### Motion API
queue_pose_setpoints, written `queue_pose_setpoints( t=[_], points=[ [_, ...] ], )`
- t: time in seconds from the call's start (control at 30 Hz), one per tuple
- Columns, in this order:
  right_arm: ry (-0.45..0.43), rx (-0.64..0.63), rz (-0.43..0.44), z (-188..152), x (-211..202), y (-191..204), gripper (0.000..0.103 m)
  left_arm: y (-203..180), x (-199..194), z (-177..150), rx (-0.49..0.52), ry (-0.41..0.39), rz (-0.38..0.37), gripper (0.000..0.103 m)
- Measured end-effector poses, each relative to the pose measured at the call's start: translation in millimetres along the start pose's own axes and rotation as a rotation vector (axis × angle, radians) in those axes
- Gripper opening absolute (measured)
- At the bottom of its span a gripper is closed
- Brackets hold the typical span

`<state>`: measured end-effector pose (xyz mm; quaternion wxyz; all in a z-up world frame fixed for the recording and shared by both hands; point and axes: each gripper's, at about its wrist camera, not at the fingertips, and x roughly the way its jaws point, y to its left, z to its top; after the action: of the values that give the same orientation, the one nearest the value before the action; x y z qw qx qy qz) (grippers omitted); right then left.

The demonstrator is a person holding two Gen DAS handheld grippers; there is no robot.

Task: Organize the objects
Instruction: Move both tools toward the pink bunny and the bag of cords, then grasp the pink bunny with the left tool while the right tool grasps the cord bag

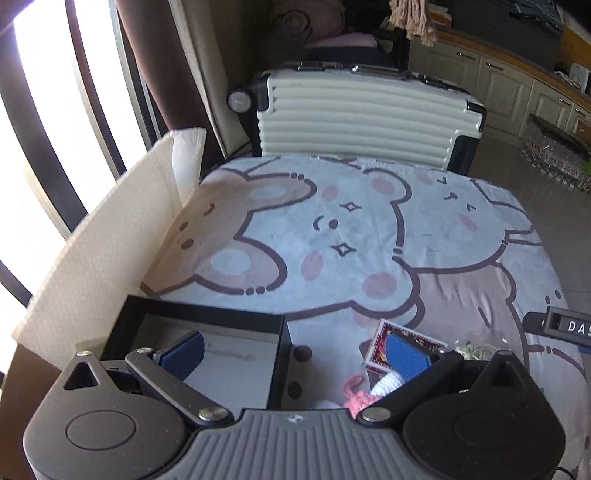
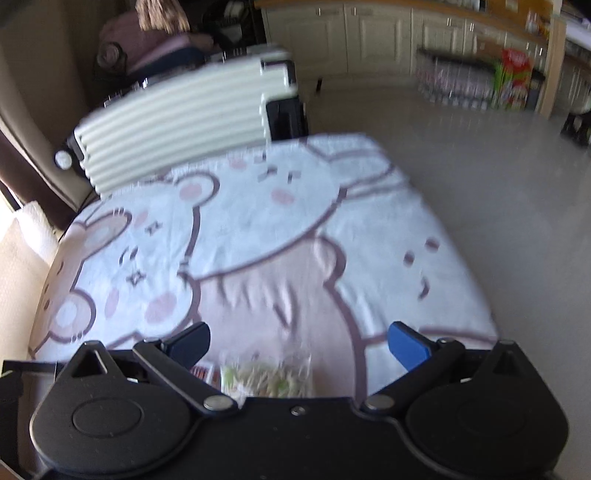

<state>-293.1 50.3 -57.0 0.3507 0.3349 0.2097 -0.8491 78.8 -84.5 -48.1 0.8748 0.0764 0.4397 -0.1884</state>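
An open black box (image 1: 207,332) sits at the near left of the table on a bear-print cloth (image 1: 332,229). My left gripper (image 1: 295,354) is open and empty, its left finger over the box, its right finger (image 1: 406,356) over a red patterned card box (image 1: 384,334). A pink and white crocheted item (image 1: 364,395) lies just below it. My right gripper (image 2: 299,345) is open and empty above a clear packet with green contents (image 2: 266,378), which also shows in the left wrist view (image 1: 476,350). The right wrist view is blurred.
A cream ribbed suitcase (image 1: 354,118) stands behind the table. A white cardboard panel (image 1: 103,251) runs along the table's left side by the window. A black object with white letters (image 1: 561,325) lies at the right edge. Cabinets (image 2: 369,33) and tiled floor lie to the right.
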Motion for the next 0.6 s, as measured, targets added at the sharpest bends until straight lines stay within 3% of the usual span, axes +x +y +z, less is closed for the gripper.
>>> queue_pose_setpoints(
  t=[0.13, 0.3, 0.6],
  points=[
    [0.072, -0.018, -0.026, -14.2, 17.2, 6.1, 0.103, 0.7, 16.5, -11.0, -0.043, 0.099, -0.022, 0.1],
    [0.115, -0.014, -0.018, -21.3, 30.7, 17.1, 0.103, 4.5, 29.7, -21.2, -0.116, 0.16, -0.082, 0.087],
    [0.169, -0.06, -0.042, -30.8, 50.5, 31.3, 0.103, 2.8, 47.5, -34.9, -0.167, 0.246, -0.137, 0.08]
  ],
)
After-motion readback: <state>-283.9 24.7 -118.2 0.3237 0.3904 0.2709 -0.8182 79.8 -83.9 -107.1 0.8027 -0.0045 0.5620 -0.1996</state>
